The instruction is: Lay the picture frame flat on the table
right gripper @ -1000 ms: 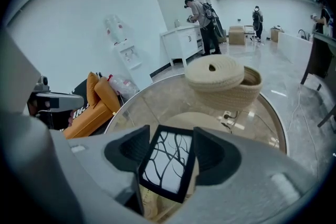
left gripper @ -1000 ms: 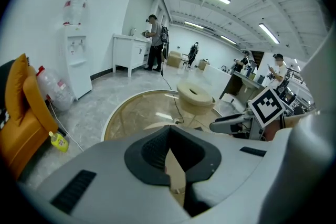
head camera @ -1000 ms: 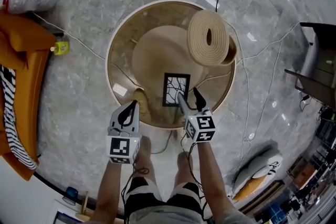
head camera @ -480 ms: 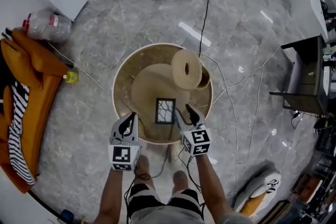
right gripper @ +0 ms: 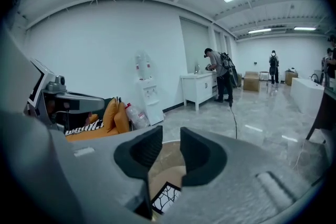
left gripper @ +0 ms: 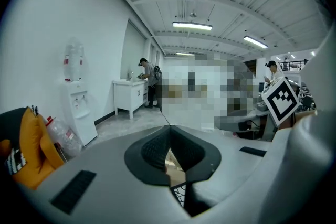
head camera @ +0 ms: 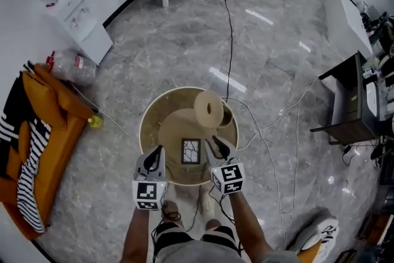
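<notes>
In the head view the frame (head camera: 191, 151) appears to lie flat, face up, on a round mat (head camera: 174, 131) on the round table (head camera: 146, 127), with a roll (head camera: 209, 109) at the table's far side. Both tools hang over the near edge: the left gripper (head camera: 157, 152) just left of the frame, the right gripper (head camera: 215, 146) just right of it, neither touching it. In the left gripper view the left gripper (left gripper: 169, 136) has its jaws pressed together at the tips with nothing pinched; a corner of the frame (left gripper: 181, 195) shows below them. In the right gripper view the right gripper (right gripper: 170, 147) has its jaws closing, a narrow gap left between the pads and nothing in it; the frame (right gripper: 167, 194) lies below, past the gap, on the mat (right gripper: 167, 162).
</notes>
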A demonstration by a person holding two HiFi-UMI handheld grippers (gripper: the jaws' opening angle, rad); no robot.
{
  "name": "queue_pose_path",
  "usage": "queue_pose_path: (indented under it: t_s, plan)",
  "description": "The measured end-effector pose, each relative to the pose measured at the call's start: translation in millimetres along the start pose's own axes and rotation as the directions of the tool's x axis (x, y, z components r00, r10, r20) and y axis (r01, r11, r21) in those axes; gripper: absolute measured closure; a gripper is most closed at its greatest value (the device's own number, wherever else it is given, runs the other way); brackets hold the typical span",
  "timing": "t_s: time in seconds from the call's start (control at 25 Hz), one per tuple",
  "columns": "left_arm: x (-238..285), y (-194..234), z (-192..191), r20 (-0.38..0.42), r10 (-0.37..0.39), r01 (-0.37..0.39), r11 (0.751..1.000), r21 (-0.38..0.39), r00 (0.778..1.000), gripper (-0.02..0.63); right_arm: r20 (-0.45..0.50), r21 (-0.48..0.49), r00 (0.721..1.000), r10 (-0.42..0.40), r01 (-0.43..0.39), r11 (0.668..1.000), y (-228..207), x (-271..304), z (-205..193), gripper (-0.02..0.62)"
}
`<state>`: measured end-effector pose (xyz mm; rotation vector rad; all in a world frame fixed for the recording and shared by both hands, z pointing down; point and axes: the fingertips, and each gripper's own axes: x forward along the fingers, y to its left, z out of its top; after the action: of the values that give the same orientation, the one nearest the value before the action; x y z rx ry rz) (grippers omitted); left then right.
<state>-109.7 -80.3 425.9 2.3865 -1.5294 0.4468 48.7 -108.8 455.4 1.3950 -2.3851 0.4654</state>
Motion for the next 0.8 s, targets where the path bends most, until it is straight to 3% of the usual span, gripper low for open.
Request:
queue_pose_path:
  t_s: [0.44,0.8]
  plan:
    - [-80.3,-44.5,67.1,0.105,0.051,-0.054,0.998,0.026,0.993,0.589,0.185,-0.061,0.983,0.002,0.009,0.998,22.6,-106.3,86.8,0.573]
    - [-143.8,-78.9,82.9,0.137,0.114,-0.122,0.991,0.051,0.984,0.589,0.263,-0.087,0.964,0.034,-0.011,0.996,31.7,-187.4,103.7,0.594]
